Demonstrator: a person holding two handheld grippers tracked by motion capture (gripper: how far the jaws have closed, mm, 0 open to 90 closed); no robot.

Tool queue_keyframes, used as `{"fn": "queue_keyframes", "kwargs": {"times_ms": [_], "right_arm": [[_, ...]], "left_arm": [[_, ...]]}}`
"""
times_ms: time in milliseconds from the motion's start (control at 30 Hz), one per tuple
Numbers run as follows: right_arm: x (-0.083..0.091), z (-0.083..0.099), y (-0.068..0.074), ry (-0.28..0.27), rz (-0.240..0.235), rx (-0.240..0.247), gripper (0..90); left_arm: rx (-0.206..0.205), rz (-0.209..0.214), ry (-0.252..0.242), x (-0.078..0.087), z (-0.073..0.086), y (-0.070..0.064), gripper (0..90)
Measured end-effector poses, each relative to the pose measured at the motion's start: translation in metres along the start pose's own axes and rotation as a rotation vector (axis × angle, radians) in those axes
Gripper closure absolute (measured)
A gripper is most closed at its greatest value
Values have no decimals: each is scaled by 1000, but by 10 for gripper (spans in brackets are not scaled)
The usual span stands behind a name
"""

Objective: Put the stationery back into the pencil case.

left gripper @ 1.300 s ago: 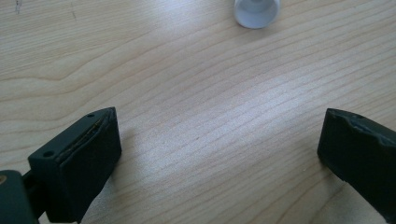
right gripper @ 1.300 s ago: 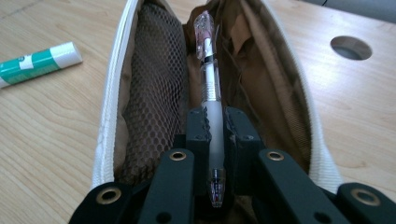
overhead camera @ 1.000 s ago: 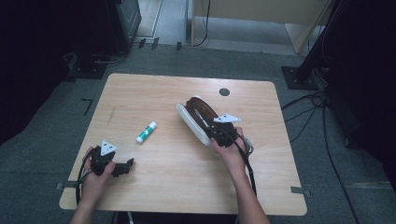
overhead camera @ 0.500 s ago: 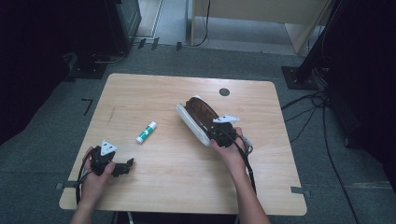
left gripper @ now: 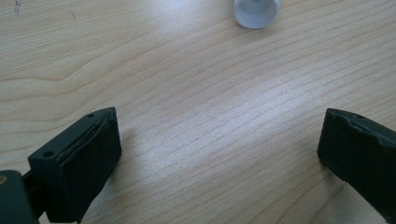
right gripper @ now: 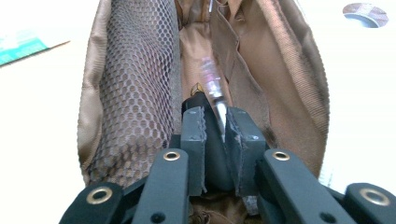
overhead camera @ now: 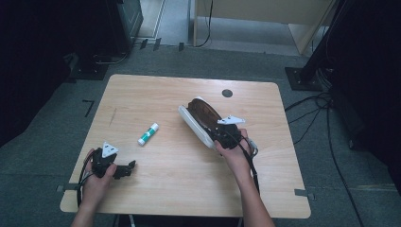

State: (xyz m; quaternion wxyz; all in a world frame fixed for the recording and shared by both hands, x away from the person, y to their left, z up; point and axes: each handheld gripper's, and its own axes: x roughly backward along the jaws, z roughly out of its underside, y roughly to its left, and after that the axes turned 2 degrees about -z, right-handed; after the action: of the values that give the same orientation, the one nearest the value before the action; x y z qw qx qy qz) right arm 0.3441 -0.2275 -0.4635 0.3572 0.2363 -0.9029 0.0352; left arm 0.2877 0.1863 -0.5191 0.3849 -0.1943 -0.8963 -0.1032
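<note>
While the left tool (left gripper: 219,140) rests spread apart, the right tool (right gripper: 215,122) clamps a pen (right gripper: 211,88) inside the pouch (right gripper: 135,84).

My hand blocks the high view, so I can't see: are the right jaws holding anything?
Observer: Yes, the right gripper is shut on a clear plastic pen.
Operator: Where is the pen?
Observer: Inside the open brown-lined fabric pouch, beside its brown mesh pocket.
Operator: And the left jaws?
Observer: The left gripper is open over the wooden table, holding nothing.
</note>
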Motion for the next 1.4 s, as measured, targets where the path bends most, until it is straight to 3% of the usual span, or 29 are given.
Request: {"fn": "queue_keyframes", "kwargs": {"times_ms": [200, 400, 500, 633, 767, 967, 1400], "right_arm": [[6, -1, -1, -27, -2, 3, 759], [23, -5, -1, -99, -1, 9, 765], [33, -8, 1, -137, -9, 21, 724], [46, -9, 3, -193, 16, 47, 644], [59, -9, 2, -233, -6, 48, 554], [75, -3, 1, -236, -12, 45, 384], [88, 48, -11, -214, 21, -15, 230]], "left_arm": [[0, 0, 0, 0, 0, 0, 0], [-2, -1, 2, 0, 0, 0, 0], [-2, -1, 1, 0, 0, 0, 0], [-2, 0, 2, 0, 0, 0, 0], [-6, 5, 1, 0, 0, 0, 0], [0, 9, 8, 1, -1, 1, 0], [44, 22, -20, 1, -7, 1, 41]]}}
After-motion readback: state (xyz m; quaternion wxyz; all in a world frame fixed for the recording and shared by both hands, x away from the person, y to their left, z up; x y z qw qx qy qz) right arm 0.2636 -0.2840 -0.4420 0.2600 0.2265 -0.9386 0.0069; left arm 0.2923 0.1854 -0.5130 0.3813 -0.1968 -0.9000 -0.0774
